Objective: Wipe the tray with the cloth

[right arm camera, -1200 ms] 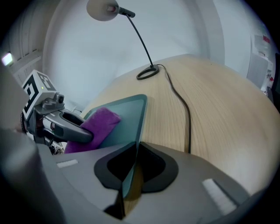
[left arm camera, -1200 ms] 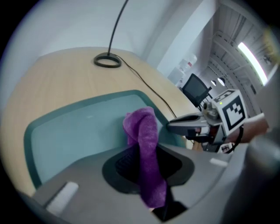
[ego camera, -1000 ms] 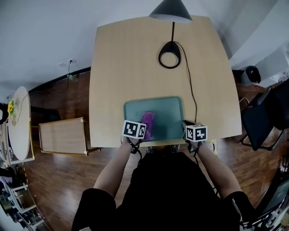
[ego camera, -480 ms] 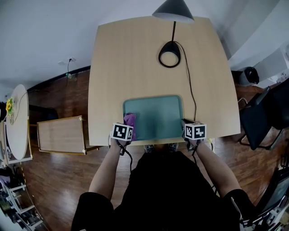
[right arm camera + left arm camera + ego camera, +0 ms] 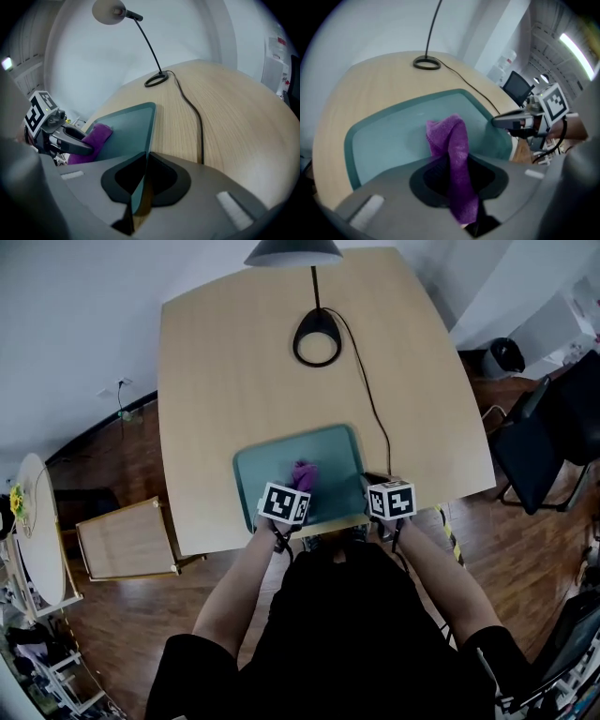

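Tray (image 5: 262, 460), teal and rectangular, lies flat near the front edge of the tabletop (image 5: 225, 362), just in front of the person. A purple cloth (image 5: 303, 474) sits on the tray, toward its near side, bunched upward. The left hand-held gripper (image 5: 457, 171) is pinching the cloth: its jaws are nearly together, the fabric runs up between them, and the free end touches the tray floor. The right hand-held gripper (image 5: 139, 187) is clamped on the tray's right rim near the front corner, with the thin edge caught between its jaws. A black lamp (image 5: 317, 318) stands on the far part of the tabletop. Its cord (image 5: 373, 418) runs down past the tray's right side, apart from it.
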Tool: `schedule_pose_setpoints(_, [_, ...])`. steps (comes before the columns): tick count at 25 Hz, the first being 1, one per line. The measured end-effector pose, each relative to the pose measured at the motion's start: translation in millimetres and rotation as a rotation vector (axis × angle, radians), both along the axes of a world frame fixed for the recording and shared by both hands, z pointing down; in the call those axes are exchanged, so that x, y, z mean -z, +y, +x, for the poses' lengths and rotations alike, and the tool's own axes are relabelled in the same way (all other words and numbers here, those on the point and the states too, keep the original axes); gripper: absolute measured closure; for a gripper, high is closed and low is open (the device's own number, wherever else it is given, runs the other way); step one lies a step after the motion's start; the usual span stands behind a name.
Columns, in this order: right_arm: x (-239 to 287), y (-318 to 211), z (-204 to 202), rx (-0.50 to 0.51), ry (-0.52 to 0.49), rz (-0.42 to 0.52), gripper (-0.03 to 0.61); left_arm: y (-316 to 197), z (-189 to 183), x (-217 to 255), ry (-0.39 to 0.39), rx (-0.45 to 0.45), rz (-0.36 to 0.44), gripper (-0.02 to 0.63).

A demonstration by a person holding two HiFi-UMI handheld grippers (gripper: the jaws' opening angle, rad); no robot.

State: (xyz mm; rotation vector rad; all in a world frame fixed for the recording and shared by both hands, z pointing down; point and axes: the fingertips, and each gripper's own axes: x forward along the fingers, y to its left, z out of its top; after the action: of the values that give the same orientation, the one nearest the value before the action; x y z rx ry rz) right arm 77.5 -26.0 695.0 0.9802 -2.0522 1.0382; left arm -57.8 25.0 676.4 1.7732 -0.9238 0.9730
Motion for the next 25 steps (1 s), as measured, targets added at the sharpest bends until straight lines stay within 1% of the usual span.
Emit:
schedule_pose_setpoints(2, [0.0,0.5,-0.1,-0.006,-0.008,0.0,0.553,-4.4,30.5,1.3,0.027,-0.077,-0.004,0.497])
schedule_pose_setpoints(5, [0.6,-0.1,0.2,-0.011,-0.021,-0.005,0.554,-8.5,71.6,2.9,0.044,-0.192,-0.008,0.497])
schedule_pose_setpoints(8, [1.3,0.2,2.2,-0.013,-0.024,-0.011,0.554,-12.6,100.8,3.1,0.051,-0.275,0.006,0.497])
schedule_pose_setpoints(12, [1.3,1.7,4.0,-0.02,-0.033,-0.014,0.555,-18.4,118.1,0.5,0.023,-0.335,0.05,0.497])
schedule_pose_setpoints(14, [0.3,1.6,5.2,-0.02,-0.033,-0.015,0.555,-15.4,120.9,0.2,0.032,-0.334,0.041,0.497])
schedule_pose_setpoints(16, [-1.3,1.3,5.2,-0.012,-0.028,-0.017,0.555,-10.2,118.1,3.0,0.07,-0.297,0.021,0.497])
schedule_pose_setpoints(17, [-2.1,1.5,4.8,-0.004,-0.025,-0.017,0.554,-9.5,112.0,5.9,0.086,-0.261,0.021,0.497])
schedule_pose_setpoints(20, [-4.6,3.3,8.2,0.022,-0.015,-0.017,0.554,-9.6,77.8,19.2,0.129,-0.109,0.047,0.5])
schedule_pose_setpoints(22, [-6.0,3.6,11.1,0.034,-0.008,-0.017,0.552,-6.3,42.0,28.5,0.148,0.001,0.063,0.5])
schedule_pose_setpoints(23, [-6.8,3.2,11.3,0.037,-0.004,-0.019,0.551,-2.6,19.5,32.0,0.145,0.051,0.069,0.5])
schedule_pose_setpoints(24, [-8.1,2.9,11.0,0.04,0.0,-0.023,0.551,3.3,-5.6,34.4,0.126,0.094,0.074,0.5])
schedule_pose_setpoints(25, [-9.9,2.8,10.4,0.041,0.003,-0.028,0.551,11.7,-32.2,35.1,0.092,0.133,0.075,0.5])
